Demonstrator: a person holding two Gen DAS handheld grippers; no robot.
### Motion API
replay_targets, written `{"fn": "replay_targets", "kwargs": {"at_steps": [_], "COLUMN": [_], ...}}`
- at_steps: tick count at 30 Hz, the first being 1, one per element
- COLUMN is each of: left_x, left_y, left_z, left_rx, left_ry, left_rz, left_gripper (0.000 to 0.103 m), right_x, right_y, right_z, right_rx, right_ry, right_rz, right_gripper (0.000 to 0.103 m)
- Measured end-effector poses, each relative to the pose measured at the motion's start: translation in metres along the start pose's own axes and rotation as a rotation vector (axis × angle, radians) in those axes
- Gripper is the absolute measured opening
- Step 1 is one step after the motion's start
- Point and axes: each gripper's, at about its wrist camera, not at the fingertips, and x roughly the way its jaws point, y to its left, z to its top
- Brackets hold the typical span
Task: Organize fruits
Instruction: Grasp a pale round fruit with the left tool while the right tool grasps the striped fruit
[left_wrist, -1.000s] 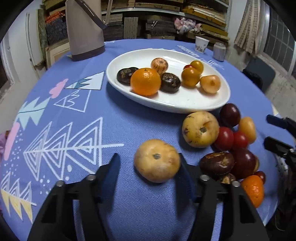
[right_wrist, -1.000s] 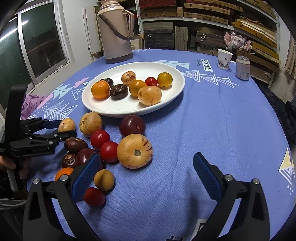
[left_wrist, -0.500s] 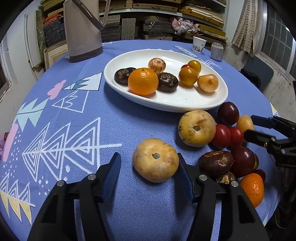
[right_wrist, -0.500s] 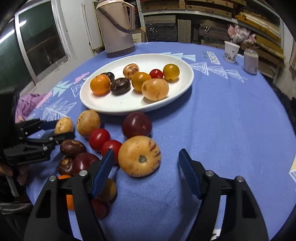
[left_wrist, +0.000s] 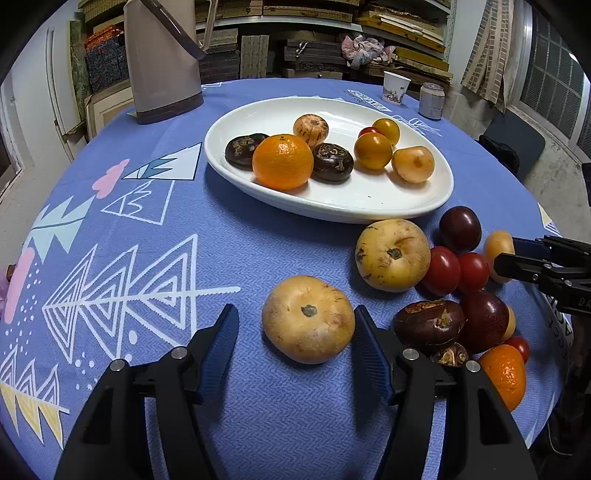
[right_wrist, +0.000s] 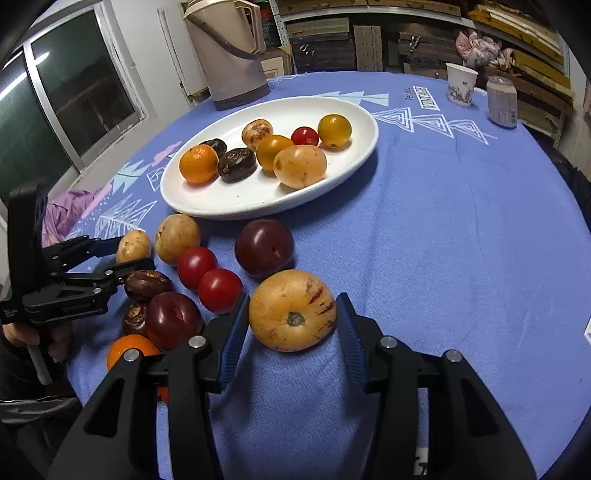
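A white oval plate holds several fruits, among them an orange. Loose fruits lie on the blue cloth in front of it. My left gripper is open around a tan round fruit; the right pad touches it, the left pad stands apart. My right gripper has closed in on a yellow streaked fruit on the cloth, both pads at its sides. The left gripper also shows in the right wrist view, and the right gripper in the left wrist view.
A beige thermos jug stands behind the plate. A paper cup and a small can stand at the far right. Two dark plums, red tomatoes and a small orange lie between the grippers.
My right gripper has moved forward and narrowed around the yellow streaked fruit. My left gripper has stayed around the tan fruit, about as wide as before.
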Motion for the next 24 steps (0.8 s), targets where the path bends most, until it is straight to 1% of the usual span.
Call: {"fn": "replay_targets", "kwargs": {"at_steps": [3,4,7,10,11,12,13,16,21,24], "left_x": [0.0,0.0,0.0,-0.001,-0.002,-0.003,-0.004,-0.004,-0.009,-0.02], "left_y": [0.001,0.0,0.0,0.001,0.003,0.004,0.005,0.005,0.002,0.002], "left_z": [0.0,0.0,0.0,0.0,0.0,0.0,0.0,-0.001,-0.002,-0.001], "left_rx": [-0.001,0.0,-0.002,-0.011,-0.017,-0.023,-0.028,-0.028,-0.02,-0.01], "left_ry": [0.0,0.0,-0.003,-0.011,-0.016,-0.024,-0.026,-0.026,-0.016,-0.041], "left_rz": [-0.001,-0.002,-0.004,0.007,-0.006,-0.025,-0.031,-0.029,0.002,0.025], "left_gripper": [0.065,0.065,0.064,0.057,0.05,0.046,0.045,0.045,0.044,0.044], "right_x": [0.011,0.015,0.016,0.011,0.008,0.005,0.001,-0.004,-0.011,-0.017], "right_y": [0.005,0.005,0.004,0.0,-0.001,-0.003,-0.004,-0.007,-0.01,-0.008], "right_z": [0.003,0.002,0.002,0.001,0.001,0.0,0.0,-0.003,-0.008,-0.008], "right_rx": [-0.016,-0.016,-0.008,0.01,0.017,0.022,0.023,0.024,0.034,0.023], "right_ry": [0.01,0.017,0.001,-0.008,-0.014,-0.019,-0.025,-0.028,-0.035,-0.048], "right_rz": [-0.029,-0.033,-0.031,-0.024,-0.018,-0.013,-0.011,-0.011,-0.016,-0.017], "right_gripper": [0.047,0.047,0.046,0.046,0.046,0.046,0.046,0.046,0.046,0.046]}}
